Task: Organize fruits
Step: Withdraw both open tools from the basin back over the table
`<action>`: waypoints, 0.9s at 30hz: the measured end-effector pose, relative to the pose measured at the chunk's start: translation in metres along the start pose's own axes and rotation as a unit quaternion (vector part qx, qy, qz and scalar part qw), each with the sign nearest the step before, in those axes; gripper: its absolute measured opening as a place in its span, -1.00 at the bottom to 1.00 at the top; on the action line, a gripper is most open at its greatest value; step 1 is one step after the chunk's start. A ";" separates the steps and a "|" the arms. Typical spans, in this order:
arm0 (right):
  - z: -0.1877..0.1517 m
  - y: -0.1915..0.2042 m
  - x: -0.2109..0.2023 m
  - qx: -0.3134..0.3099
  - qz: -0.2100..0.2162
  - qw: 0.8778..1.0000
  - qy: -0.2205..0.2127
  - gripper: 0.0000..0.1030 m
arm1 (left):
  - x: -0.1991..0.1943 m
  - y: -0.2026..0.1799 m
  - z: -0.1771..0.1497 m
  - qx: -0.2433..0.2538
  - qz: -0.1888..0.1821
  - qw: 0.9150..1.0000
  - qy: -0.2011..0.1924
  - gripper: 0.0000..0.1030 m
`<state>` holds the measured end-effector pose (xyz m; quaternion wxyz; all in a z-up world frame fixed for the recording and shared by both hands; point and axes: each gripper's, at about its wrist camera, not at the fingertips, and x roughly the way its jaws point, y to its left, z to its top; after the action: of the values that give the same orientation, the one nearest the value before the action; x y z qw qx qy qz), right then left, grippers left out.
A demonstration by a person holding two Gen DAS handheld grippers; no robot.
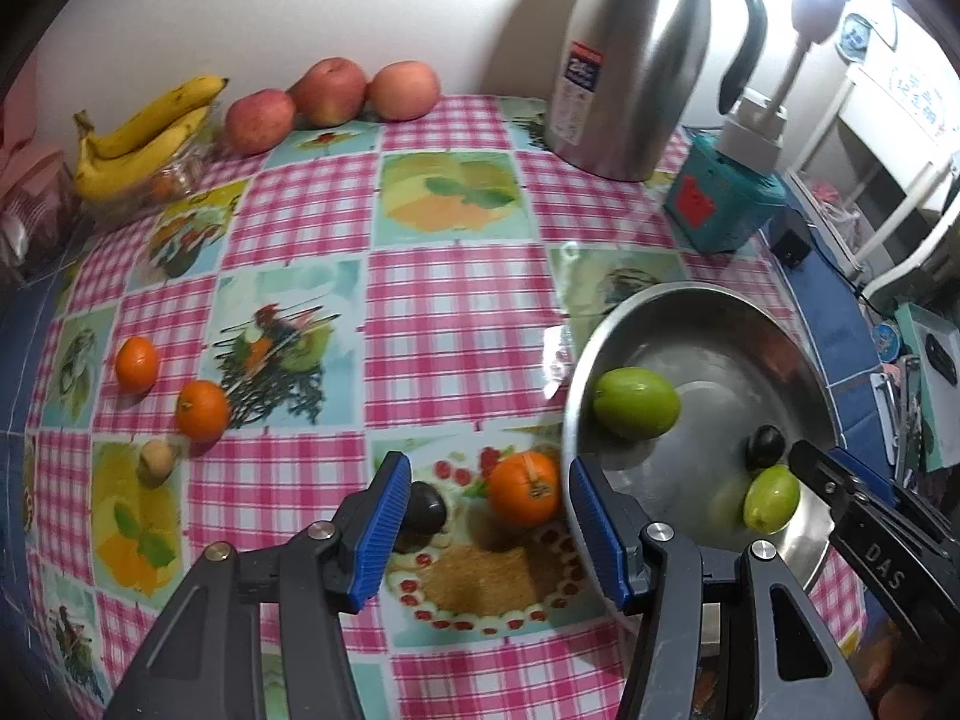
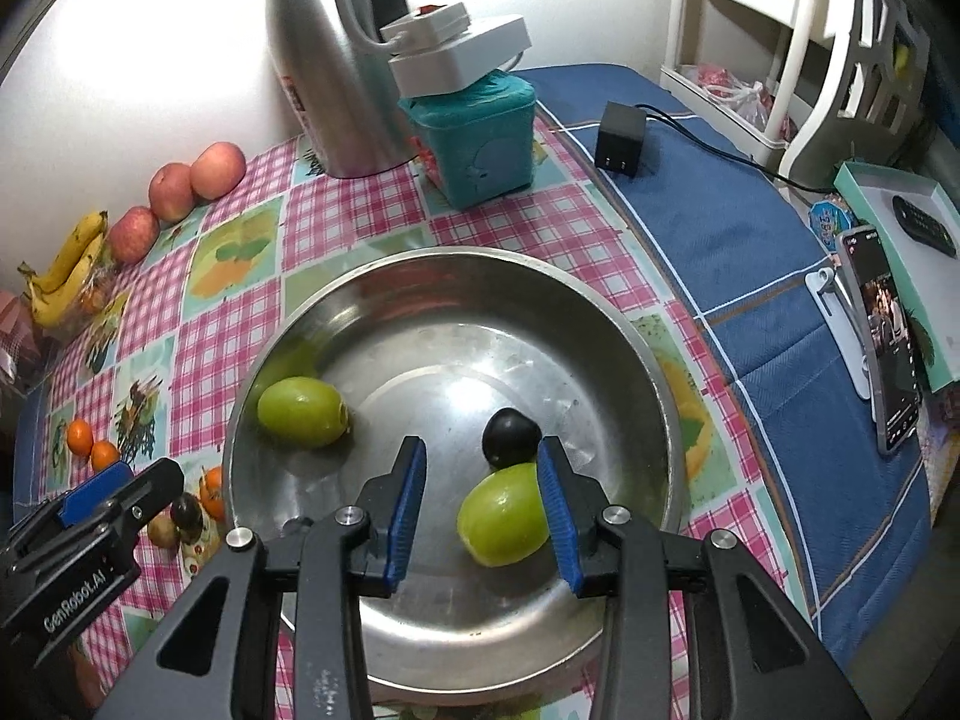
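Note:
A steel bowl [image 2: 600,324] holds two green fruits [image 2: 303,412] [image 2: 504,513] and a dark plum [image 2: 510,438]. My right gripper [image 2: 483,516] is open above the bowl, the nearer green fruit beside its right finger. My left gripper [image 1: 480,534] is open over the tablecloth left of the bowl [image 1: 576,396]. An orange [image 1: 524,488] and a dark plum [image 1: 423,513] lie between its fingers. Two more oranges [image 1: 203,410] [image 1: 137,363] and a small brown fruit [image 1: 156,463] lie further left.
Bananas [image 1: 144,132] and three apples [image 1: 330,93] sit along the back wall. A steel thermos [image 1: 636,60] and a teal box [image 1: 726,204] stand behind the bowl. A phone [image 2: 885,336] on a stand, a charger [image 2: 621,141] and a white shelf are at the right.

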<state>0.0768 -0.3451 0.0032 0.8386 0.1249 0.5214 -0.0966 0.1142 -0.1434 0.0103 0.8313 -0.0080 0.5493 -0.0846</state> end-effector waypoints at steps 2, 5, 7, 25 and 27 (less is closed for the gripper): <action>0.000 0.003 -0.003 -0.005 -0.001 1.000 0.000 -0.24 | -0.002 0.004 -0.001 -0.005 0.000 1.000 0.000 0.15; -0.002 0.007 -0.007 -0.012 0.002 1.000 -0.004 -0.24 | -0.007 0.009 -0.001 -0.011 0.002 1.000 -0.004 0.15; -0.002 0.009 -0.009 -0.017 0.001 1.000 -0.004 -0.24 | -0.008 0.010 0.000 -0.012 0.002 1.000 -0.005 0.15; -0.008 0.017 0.007 -0.033 -0.006 0.999 0.016 0.22 | 0.008 0.024 -0.005 -0.029 0.040 0.998 0.026 0.72; -0.009 0.018 0.009 -0.036 -0.007 0.999 0.018 0.22 | 0.009 0.024 -0.005 -0.030 0.043 0.998 0.027 0.81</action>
<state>0.0782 -0.3257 -0.0063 0.8322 0.0924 0.5406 -0.0811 0.1158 -0.1205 -0.0026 0.8186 -0.0068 0.5735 -0.0320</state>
